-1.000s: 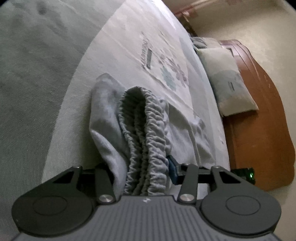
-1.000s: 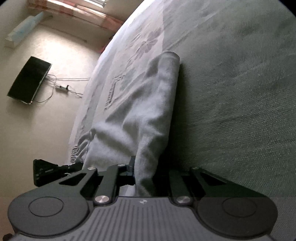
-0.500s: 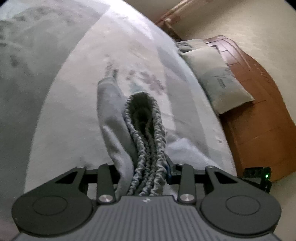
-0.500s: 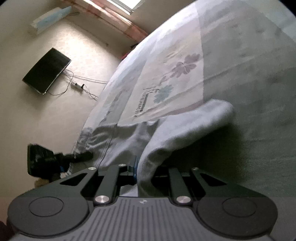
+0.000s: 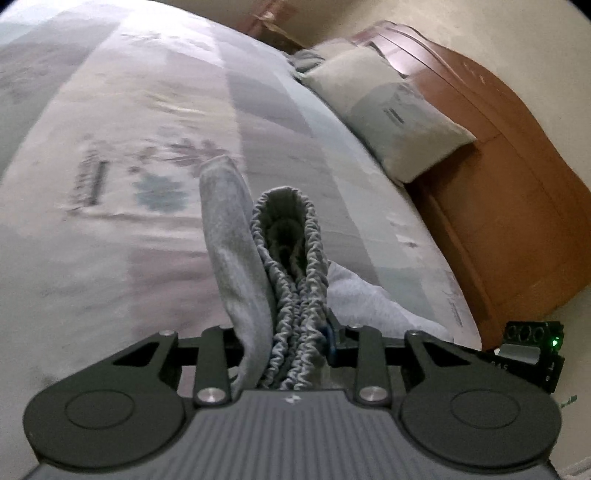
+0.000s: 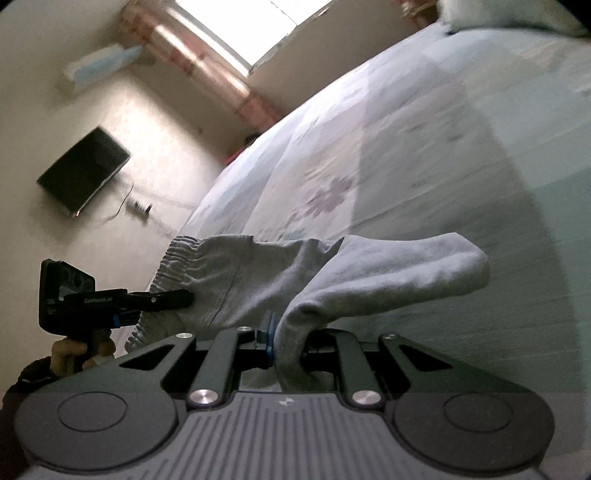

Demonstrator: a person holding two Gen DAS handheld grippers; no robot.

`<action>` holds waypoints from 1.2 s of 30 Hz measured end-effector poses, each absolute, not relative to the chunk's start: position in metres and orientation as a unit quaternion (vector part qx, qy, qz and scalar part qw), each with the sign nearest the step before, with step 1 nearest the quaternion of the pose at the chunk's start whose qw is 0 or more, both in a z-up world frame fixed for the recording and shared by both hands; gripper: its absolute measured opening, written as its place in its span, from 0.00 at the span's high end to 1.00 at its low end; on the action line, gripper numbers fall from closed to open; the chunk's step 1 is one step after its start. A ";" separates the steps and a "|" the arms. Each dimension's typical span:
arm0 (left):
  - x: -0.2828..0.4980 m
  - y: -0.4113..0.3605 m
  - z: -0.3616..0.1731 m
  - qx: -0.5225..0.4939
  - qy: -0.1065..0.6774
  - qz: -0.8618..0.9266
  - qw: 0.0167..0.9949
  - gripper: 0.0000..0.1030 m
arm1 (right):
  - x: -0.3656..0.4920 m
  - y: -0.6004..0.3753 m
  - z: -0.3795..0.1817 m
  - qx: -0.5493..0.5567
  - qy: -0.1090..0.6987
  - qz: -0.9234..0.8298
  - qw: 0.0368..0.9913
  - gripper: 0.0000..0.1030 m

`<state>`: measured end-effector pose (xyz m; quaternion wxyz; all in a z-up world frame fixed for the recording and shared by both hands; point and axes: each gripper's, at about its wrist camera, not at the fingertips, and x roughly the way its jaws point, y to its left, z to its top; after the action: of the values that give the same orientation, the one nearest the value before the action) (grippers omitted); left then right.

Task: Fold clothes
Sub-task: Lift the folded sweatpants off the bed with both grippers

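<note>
A pair of grey sweatpants (image 6: 332, 273) hangs in the air over the bed, stretched between both grippers. My left gripper (image 5: 288, 339) is shut on the gathered elastic waistband (image 5: 291, 266), with a fold of grey cloth beside it. My right gripper (image 6: 291, 343) is shut on a bunched fold of the pants, and a leg end (image 6: 450, 262) sticks out to the right. The right wrist view also shows the left gripper (image 6: 173, 299) clamped on the waistband, held by a hand (image 6: 74, 350).
Below lies a bed (image 5: 110, 240) with a pale floral cover. A pillow (image 5: 388, 110) rests against the wooden headboard (image 5: 517, 184) at the right. A wall-mounted screen (image 6: 83, 171), a window (image 6: 258, 26) and an air conditioner (image 6: 99, 66) are in the room behind.
Both grippers have lifted the pants off the bed and tilted upward. The cloth that lay on the cover now hangs free, and more of the room and headboard shows.
</note>
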<state>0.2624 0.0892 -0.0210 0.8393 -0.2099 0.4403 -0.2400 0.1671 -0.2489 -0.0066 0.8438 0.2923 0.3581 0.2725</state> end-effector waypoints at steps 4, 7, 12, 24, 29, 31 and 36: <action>0.286 0.036 -0.010 -0.186 0.442 -0.272 0.834 0.70 | 0.155 -0.289 -0.001 0.307 0.338 0.237 0.858 0.84; 0.305 -0.008 -0.004 -0.167 0.444 -0.297 0.829 0.70 | 0.148 -0.320 0.003 0.316 0.323 0.207 0.868 0.84; 0.340 -0.087 0.005 -0.137 0.445 -0.341 0.817 0.70 | 0.134 -0.374 0.010 0.329 0.289 0.154 0.886 0.84; 0.418 -0.264 0.013 -0.051 0.453 -0.413 0.788 0.72 | 0.123 -0.471 0.000 0.368 0.216 0.018 0.904 0.83; 0.446 -0.328 0.013 -0.017 0.454 -0.426 0.782 0.72 | 0.127 -0.482 -0.004 0.360 0.198 -0.013 0.912 0.83; 0.456 -0.350 0.009 -0.008 0.457 -0.430 0.779 0.72 | 0.131 -0.481 -0.004 0.356 0.192 -0.019 0.915 0.83; 0.479 -0.401 -0.007 0.019 0.468 -0.426 0.774 0.72 | 0.139 -0.488 -0.018 0.371 0.189 -0.035 0.909 0.83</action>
<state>0.4791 -0.4005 -0.0073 0.7742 0.0185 0.4679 -0.4259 0.1385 -0.4883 -0.0180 0.9085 0.3709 0.1892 -0.0349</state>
